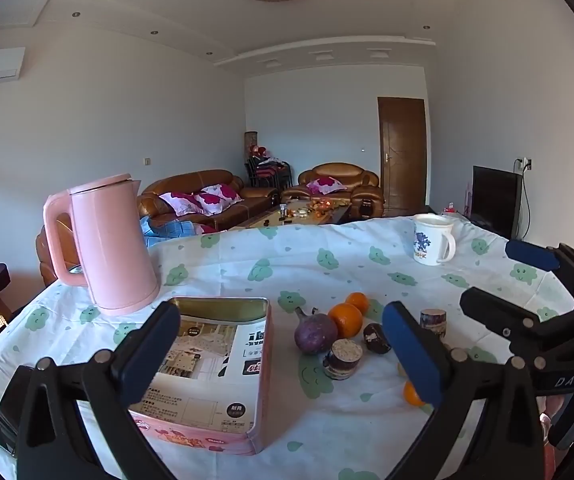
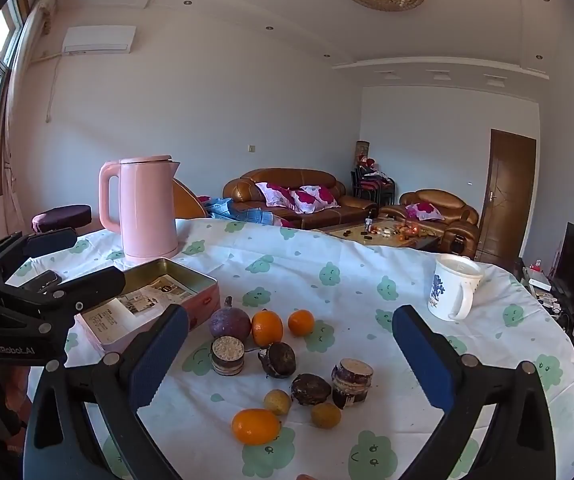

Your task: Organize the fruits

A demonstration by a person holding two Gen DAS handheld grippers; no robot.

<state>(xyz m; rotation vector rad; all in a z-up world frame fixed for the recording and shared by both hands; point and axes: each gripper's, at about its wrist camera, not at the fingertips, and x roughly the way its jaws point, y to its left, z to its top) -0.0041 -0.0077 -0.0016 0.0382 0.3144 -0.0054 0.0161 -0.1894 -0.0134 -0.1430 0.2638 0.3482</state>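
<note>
Nearest, the right gripper (image 2: 291, 356) spreads wide and empty above loose fruits (image 2: 267, 327) clustered mid-table, beside the open tin (image 2: 191, 276) likely meant for them; the left gripper (image 1: 283, 344), equally wide and empty, faces that tin, pink kettle (image 1: 111, 244) behind

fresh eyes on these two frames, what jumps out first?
The tall pink kettle at the table's far left, standing just behind an open pink tin. Then the loose cluster mid-table: a purple fruit, oranges and dark round pieces. A white mug sits alone at the right. Both tools, left and right, hang open and empty.
</note>
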